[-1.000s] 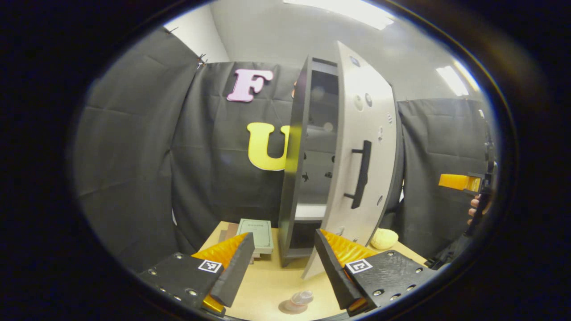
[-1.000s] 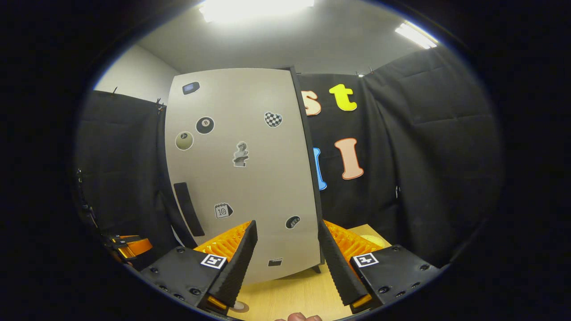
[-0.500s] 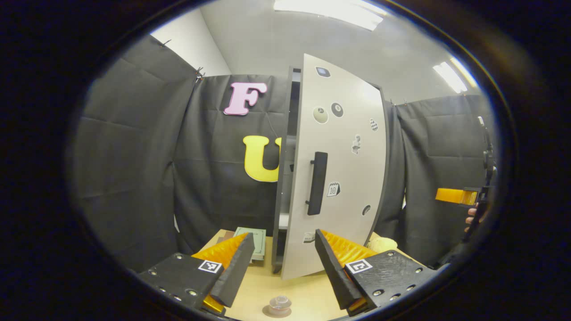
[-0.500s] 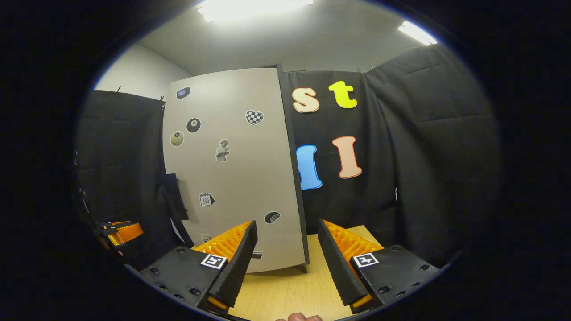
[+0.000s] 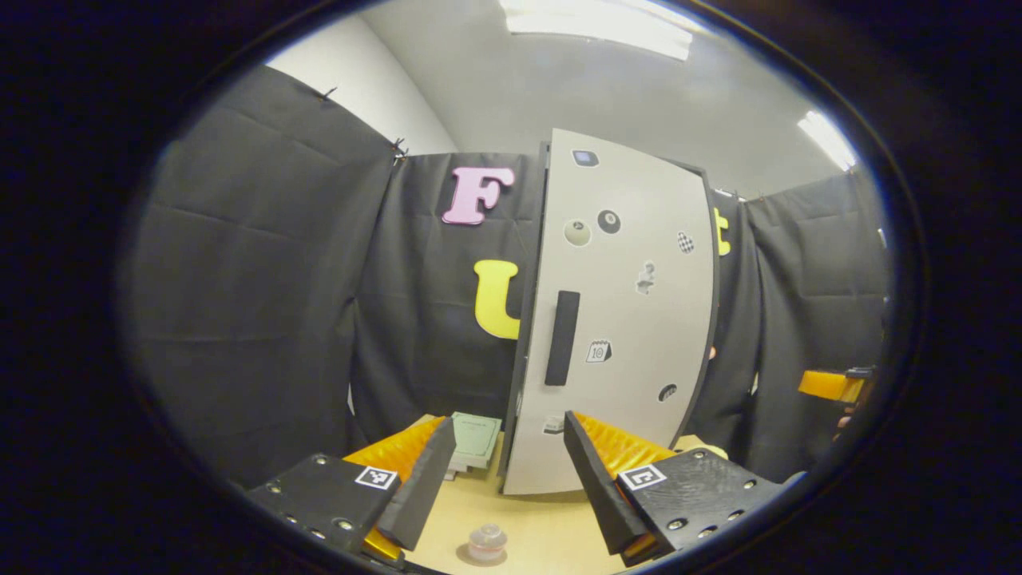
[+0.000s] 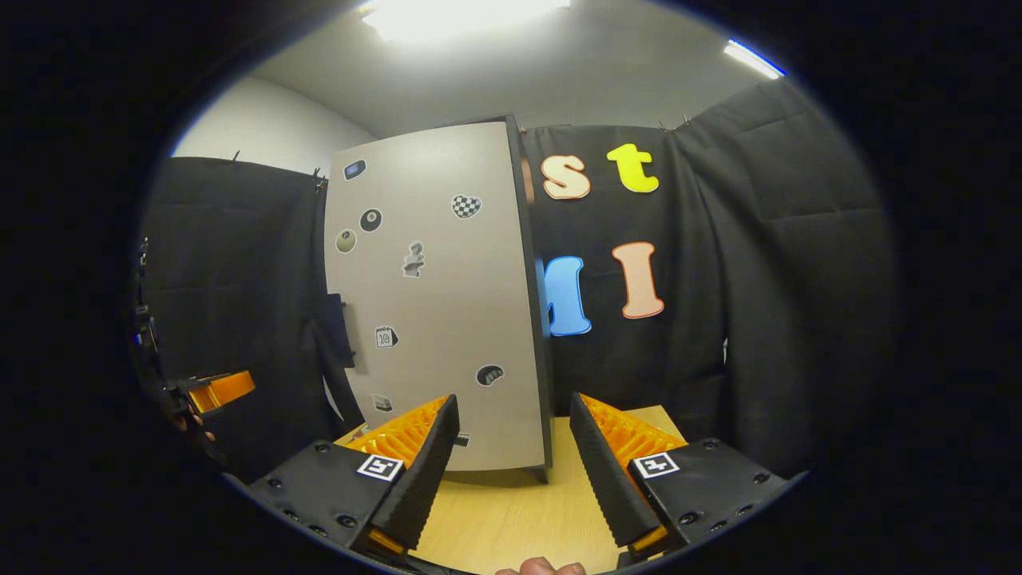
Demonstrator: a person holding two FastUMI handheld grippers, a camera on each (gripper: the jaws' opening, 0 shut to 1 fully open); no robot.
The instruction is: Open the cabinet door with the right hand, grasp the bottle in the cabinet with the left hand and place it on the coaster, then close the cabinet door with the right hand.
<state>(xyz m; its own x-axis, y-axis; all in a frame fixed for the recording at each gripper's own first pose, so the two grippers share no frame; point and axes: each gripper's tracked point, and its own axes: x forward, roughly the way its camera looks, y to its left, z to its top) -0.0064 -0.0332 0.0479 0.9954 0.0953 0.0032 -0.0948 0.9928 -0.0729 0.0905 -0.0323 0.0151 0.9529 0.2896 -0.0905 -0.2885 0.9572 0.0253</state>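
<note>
1. The left gripper point(image 5: 501, 479) hangs over the wooden table point(image 5: 543, 535) with its fingers spread apart and nothing between them.
2. Just below and between its fingertips, the bottle point(image 5: 487, 541) stands upright on the round coaster point(image 5: 481, 557), close in front of the tool.
3. Straight ahead of the left gripper stands the cabinet point(image 5: 533, 319); its pale cabinet door point(image 5: 631, 319) lies shut against the dark frame, with the black handle point(image 5: 562, 338) near the door's left edge and small stickers scattered across its face.
4. To the left of the cabinet's foot, beyond the left finger, a green book point(image 5: 477, 438) lies flat on the table.
5. The right gripper point(image 6: 511, 471) hovers in front of the door's right edge, its fingers wide apart and holding nothing, clear of the door.
6. In the right gripper view the left gripper shows far off at the left, well apart from the cabinet.
</note>
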